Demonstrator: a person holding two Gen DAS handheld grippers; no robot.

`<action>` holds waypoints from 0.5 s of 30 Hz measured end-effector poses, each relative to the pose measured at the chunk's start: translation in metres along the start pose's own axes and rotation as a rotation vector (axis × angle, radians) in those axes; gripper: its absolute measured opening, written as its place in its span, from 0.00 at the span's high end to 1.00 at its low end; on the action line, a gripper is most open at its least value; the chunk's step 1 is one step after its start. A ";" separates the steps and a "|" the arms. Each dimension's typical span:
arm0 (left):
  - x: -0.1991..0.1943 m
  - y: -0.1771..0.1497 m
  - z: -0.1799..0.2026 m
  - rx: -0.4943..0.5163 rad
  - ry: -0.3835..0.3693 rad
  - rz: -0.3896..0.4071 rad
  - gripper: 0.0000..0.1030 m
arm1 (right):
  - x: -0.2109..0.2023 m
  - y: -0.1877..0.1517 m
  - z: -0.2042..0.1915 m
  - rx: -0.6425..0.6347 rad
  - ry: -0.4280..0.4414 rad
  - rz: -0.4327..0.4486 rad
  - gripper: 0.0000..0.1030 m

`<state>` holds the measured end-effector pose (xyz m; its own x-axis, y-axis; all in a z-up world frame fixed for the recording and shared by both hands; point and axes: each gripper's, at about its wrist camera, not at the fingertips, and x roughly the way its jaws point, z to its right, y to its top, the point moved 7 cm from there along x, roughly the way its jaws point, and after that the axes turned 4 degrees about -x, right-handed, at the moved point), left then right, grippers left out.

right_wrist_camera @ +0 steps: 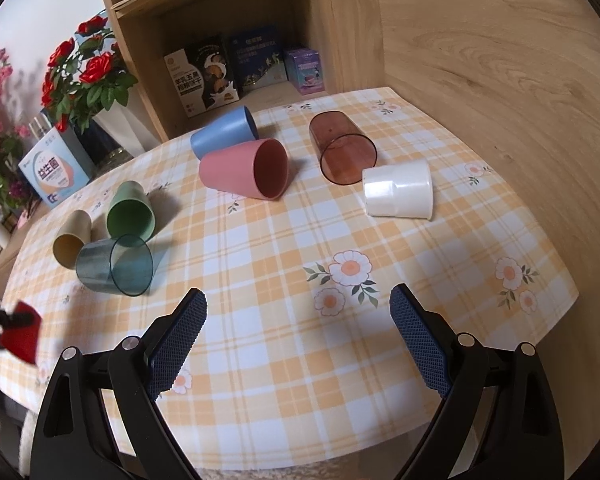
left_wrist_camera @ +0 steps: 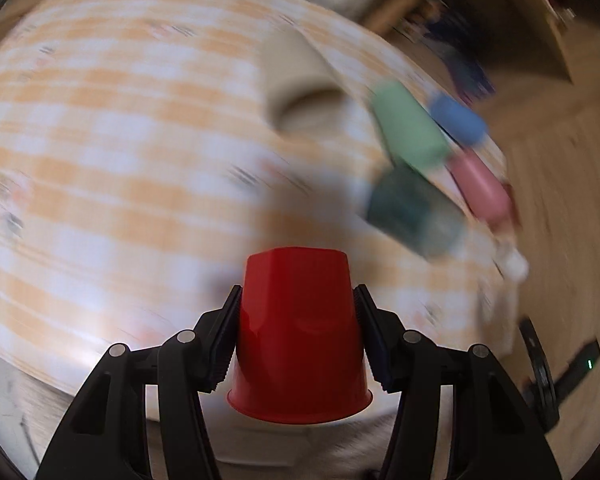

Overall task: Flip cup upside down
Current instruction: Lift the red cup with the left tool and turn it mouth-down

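My left gripper (left_wrist_camera: 298, 300) is shut on a red cup (left_wrist_camera: 298, 332), held above the table's near edge with its base pointing away from the camera and its rim toward it. The left wrist view is motion-blurred. The red cup also shows at the left edge of the right wrist view (right_wrist_camera: 22, 336). My right gripper (right_wrist_camera: 298, 308) is open and empty above the checked tablecloth (right_wrist_camera: 284, 240).
Several cups lie on their sides: beige (right_wrist_camera: 70, 238), green (right_wrist_camera: 132, 214), teal clear (right_wrist_camera: 114, 266), blue (right_wrist_camera: 224, 132), pink (right_wrist_camera: 246, 168), brown clear (right_wrist_camera: 340, 150), white (right_wrist_camera: 398, 194). A wooden shelf with boxes (right_wrist_camera: 240, 68) stands behind. Flowers (right_wrist_camera: 88, 76) stand at the left.
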<state>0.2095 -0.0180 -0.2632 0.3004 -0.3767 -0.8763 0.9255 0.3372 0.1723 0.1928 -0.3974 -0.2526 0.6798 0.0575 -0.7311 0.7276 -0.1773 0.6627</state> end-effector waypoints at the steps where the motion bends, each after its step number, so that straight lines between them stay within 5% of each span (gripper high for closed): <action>1: 0.009 -0.008 0.014 0.019 -0.026 -0.023 0.48 | 0.000 -0.001 0.002 0.007 0.001 -0.004 0.13; 7: 0.059 -0.043 0.101 0.096 -0.152 -0.082 0.48 | -0.002 0.000 0.015 0.003 -0.014 -0.027 0.13; 15: 0.109 -0.052 0.160 0.138 -0.113 -0.095 0.48 | -0.008 0.010 0.040 0.006 -0.045 -0.016 0.13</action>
<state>0.2313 -0.2146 -0.2953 0.2270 -0.4984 -0.8367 0.9714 0.1772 0.1580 0.1909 -0.4388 -0.2470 0.6633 0.0165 -0.7482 0.7377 -0.1825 0.6500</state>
